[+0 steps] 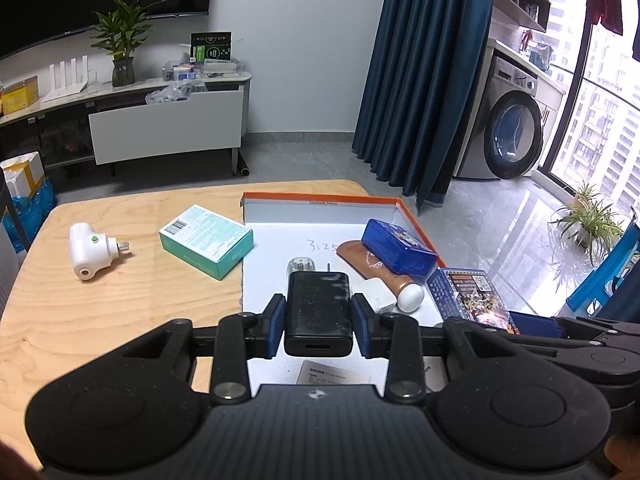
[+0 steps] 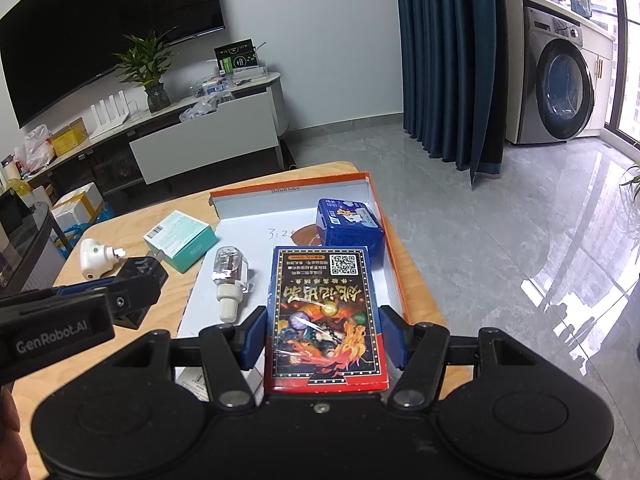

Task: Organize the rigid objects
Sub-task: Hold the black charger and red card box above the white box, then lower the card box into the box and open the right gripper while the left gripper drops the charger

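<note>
1. Table [image 1: 100, 320]: pale wood, visible grain, matt.
2. Black charger [image 1: 318, 308]: plastic, dusty and speckled.
3. Card box [image 2: 326, 312]: glossy film wrap (catches glare).
4. Orange-edged tray [image 1: 416, 220]: cardboard, matt white inside.
5. Teal box [image 1: 206, 240] near the table's far edge: smooth printed card.

We see our left hand-held gripper [image 1: 319, 316] and right hand-held gripper [image 2: 323, 336] as matte black frames with blue fingers [image 1: 276, 320], round silver screws, and white "GenRobot.AI" lettering.
</note>
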The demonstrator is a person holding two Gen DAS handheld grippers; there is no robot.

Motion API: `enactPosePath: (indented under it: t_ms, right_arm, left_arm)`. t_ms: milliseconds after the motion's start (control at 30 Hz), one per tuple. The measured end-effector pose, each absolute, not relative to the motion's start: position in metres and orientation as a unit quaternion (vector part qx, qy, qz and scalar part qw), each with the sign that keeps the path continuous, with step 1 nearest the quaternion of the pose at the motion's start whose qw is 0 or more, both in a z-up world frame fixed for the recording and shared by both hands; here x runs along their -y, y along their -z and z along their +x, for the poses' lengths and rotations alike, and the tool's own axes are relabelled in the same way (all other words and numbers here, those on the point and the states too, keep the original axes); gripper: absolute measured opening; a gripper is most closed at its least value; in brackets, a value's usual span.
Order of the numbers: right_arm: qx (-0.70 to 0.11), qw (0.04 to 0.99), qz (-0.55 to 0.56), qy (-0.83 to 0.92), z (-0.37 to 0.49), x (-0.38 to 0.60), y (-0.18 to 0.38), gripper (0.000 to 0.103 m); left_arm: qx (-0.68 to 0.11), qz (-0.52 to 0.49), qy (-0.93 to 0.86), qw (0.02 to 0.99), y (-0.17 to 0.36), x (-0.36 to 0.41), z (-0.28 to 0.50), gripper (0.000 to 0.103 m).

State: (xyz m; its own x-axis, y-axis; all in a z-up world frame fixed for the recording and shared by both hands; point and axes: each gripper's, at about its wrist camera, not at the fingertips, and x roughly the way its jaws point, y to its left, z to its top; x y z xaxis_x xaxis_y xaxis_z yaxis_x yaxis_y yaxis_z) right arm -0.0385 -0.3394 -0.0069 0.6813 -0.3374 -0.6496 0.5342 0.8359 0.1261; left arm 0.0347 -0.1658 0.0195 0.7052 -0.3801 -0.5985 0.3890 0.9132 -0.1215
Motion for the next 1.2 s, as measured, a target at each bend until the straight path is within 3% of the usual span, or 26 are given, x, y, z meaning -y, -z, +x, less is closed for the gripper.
enactPosePath:
  t_ms: [1200]
  right_arm:
    - [-0.343,0.891,0.16,0.251,-0.011,0.367,0.033,0.072]
  left_arm:
    - [-0.343,0.007,0.213,0.915,-0.003,0.174,0.049,0.036]
